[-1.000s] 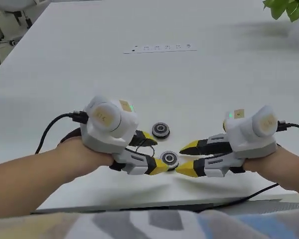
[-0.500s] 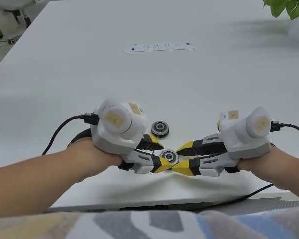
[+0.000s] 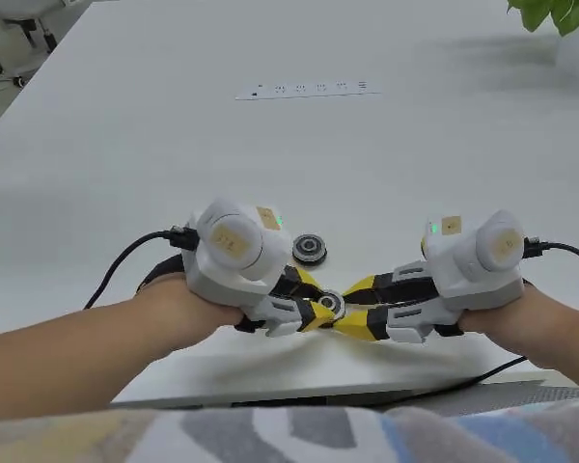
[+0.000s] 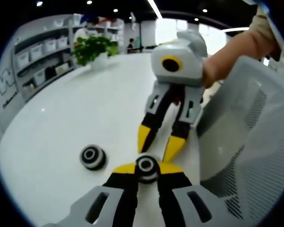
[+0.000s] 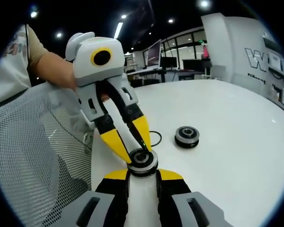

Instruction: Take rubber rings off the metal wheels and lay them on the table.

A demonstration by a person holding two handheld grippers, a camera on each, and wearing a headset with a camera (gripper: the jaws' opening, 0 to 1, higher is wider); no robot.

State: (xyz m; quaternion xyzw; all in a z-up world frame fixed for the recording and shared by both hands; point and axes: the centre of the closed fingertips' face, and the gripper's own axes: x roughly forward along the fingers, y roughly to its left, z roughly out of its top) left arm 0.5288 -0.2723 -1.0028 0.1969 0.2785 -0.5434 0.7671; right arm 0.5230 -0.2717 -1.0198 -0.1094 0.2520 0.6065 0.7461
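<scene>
In the head view, both forearms reach in low over the near edge of the white counter. The left tool and right tool point at each other, tip to tip. Between them sits a metal wheel with a dark band round its rim. A second wheel lies flat just behind.

In the left gripper view, the left tool's yellow tips are pressed against both sides of the held wheel, gripping it. The right tool comes down from above, its jaws parted narrowly and its tips right at the wheel's far rim. The second wheel rests on the counter nearby, to the left.

In the right gripper view, the right tool's own tips flank the wheel with a small gap. The left tool slants in from the upper left onto it. A thin black loop lies on the counter just behind.
</scene>
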